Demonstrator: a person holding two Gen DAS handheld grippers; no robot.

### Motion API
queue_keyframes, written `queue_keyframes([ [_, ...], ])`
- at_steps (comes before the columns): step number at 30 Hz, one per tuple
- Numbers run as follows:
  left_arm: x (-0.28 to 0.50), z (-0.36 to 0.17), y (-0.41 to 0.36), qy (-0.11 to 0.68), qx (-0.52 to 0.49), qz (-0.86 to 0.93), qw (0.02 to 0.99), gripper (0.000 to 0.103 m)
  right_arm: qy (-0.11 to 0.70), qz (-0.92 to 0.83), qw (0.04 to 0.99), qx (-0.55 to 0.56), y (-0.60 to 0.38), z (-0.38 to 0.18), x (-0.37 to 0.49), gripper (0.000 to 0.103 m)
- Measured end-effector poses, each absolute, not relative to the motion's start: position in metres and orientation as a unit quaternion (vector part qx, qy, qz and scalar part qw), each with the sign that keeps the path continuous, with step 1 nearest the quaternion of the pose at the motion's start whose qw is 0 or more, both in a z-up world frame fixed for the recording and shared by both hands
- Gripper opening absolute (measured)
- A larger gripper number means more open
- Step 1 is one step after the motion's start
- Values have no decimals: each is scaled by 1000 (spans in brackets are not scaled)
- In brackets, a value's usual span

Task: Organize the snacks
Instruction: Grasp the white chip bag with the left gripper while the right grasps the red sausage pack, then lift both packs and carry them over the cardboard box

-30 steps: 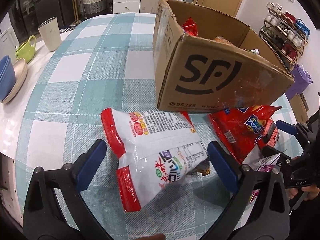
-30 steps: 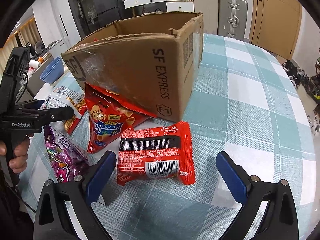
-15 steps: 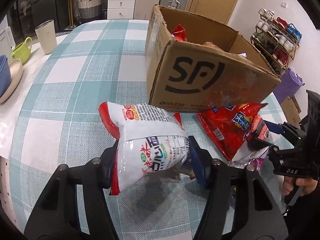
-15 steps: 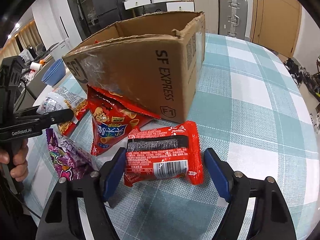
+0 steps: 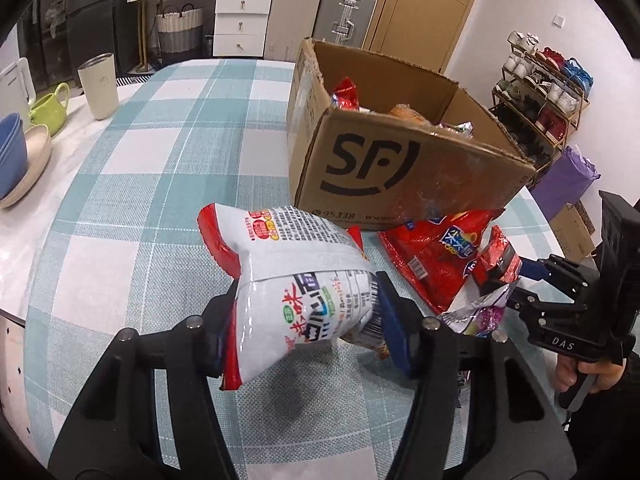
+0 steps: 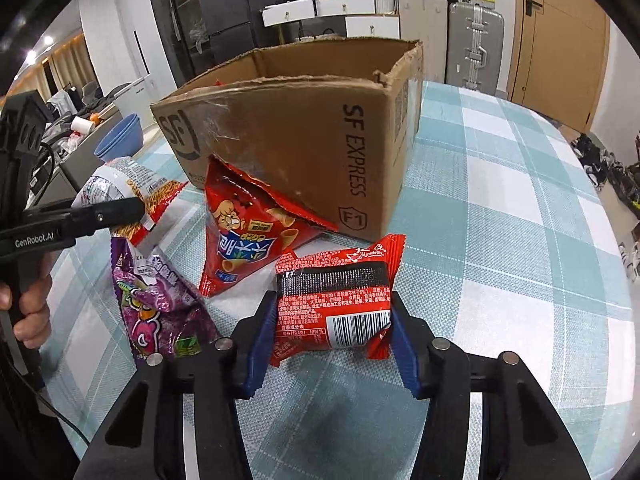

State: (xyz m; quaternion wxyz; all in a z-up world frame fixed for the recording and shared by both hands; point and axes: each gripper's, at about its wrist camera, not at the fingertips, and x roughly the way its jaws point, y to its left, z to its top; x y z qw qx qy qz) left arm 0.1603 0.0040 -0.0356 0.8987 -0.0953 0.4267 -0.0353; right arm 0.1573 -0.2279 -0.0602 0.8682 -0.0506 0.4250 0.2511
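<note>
My left gripper (image 5: 306, 312) is shut on a white-and-red snack bag (image 5: 296, 272), held just off the checked tablecloth with its shadow below. The jaws of my right gripper (image 6: 332, 320) are closing, and their blue pads press both sides of a red snack packet (image 6: 336, 288) that lies on the cloth. Behind both stands an open cardboard box (image 5: 400, 168) with several snacks inside. A red chip bag (image 6: 248, 236) leans under the box's front corner. A purple snack bag (image 6: 156, 300) lies between the two grippers.
At the table's left edge stand a cream cup (image 5: 98, 84), a green mug (image 5: 48, 106) and stacked bowls (image 5: 12, 160). A shoe rack (image 5: 544, 88) stands off to the right, with drawers and suitcases behind the table.
The left jaws closed on the white-and-red bag and raised it off the cloth. The right jaws narrowed from wide open until they met the red packet.
</note>
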Motion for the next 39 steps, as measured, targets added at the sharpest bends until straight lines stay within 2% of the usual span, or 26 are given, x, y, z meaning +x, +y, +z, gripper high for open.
queue_keyframes([
  [39,138,48,-12,343,-80,-53,934,57,317,267,910,-13,-249,37,125,53],
])
